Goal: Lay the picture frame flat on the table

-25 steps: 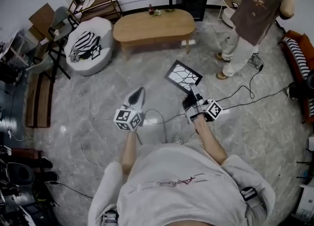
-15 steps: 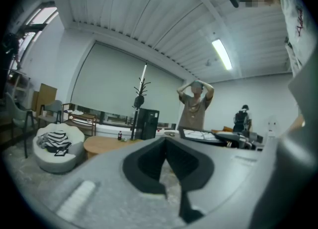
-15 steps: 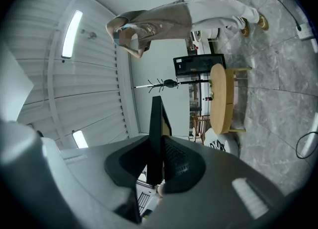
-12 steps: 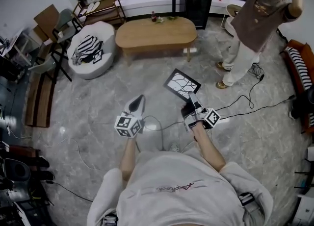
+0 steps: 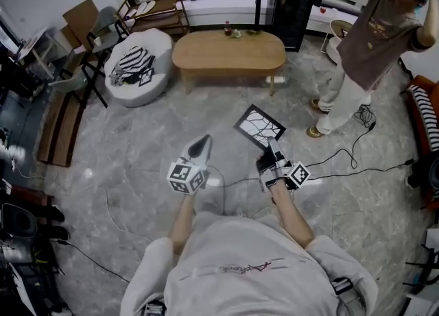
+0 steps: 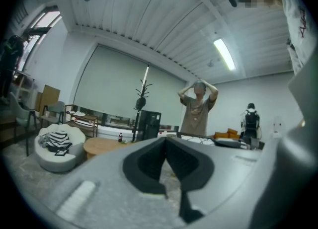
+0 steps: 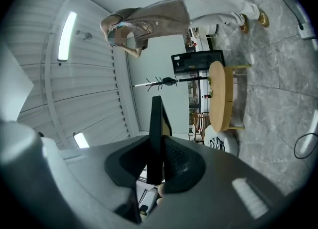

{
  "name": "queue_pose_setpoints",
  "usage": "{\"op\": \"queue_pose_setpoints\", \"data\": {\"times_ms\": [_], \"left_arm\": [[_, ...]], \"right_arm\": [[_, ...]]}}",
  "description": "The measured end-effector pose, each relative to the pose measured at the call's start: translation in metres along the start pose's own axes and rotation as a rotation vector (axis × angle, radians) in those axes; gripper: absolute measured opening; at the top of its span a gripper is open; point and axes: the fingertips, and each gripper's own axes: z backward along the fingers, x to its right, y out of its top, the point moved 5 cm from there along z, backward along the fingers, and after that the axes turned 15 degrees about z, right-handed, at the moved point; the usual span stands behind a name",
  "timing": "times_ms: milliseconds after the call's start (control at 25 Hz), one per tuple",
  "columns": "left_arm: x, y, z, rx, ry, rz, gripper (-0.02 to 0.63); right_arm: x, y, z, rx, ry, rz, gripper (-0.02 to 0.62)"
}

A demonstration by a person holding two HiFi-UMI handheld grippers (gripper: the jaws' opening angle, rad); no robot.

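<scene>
right gripper [image 5: 272,145] | grips picture frame [image 5: 259,125], near edge | left gripper [image 5: 200,147] apart

Open marble floor [image 5: 137,136] runs from your feet up to the table [image 5: 226,54], so you've got a straight lane ahead. The table top is bare along its near side and middle; a bottle [image 5: 227,28] and a few small bits sit at the far edge. A white pouf [image 5: 147,88] stands just beside the left end, with chairs [image 5: 103,23] beyond it. On the right, a person [image 5: 374,37] stands near the table's right end, so that side is tight. A black cable [image 5: 357,169] trails across the floor to your right.
</scene>
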Motion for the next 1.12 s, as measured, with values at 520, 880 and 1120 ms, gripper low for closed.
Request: {"op": "queue_pose_setpoints", "data": {"times_ms": [520, 880, 1120], "left_arm": [[-0.009, 0.010, 0.004, 0.006, 0.019, -0.021, 0.000], [-0.024, 0.012, -0.019, 0.016, 0.014, -0.017, 0.000], [-0.089, 0.036, -0.104, 0.012, 0.007, 0.000, 0.000]], "right_arm": [[0.000, 0.009, -0.002, 0.021, -0.005, 0.002, 0.067], [0.010, 0.017, -0.020, 0.022, 0.000, 0.006, 0.067], [0.061, 0.039, -0.112, 0.007, -0.016, 0.018, 0.067]]}}
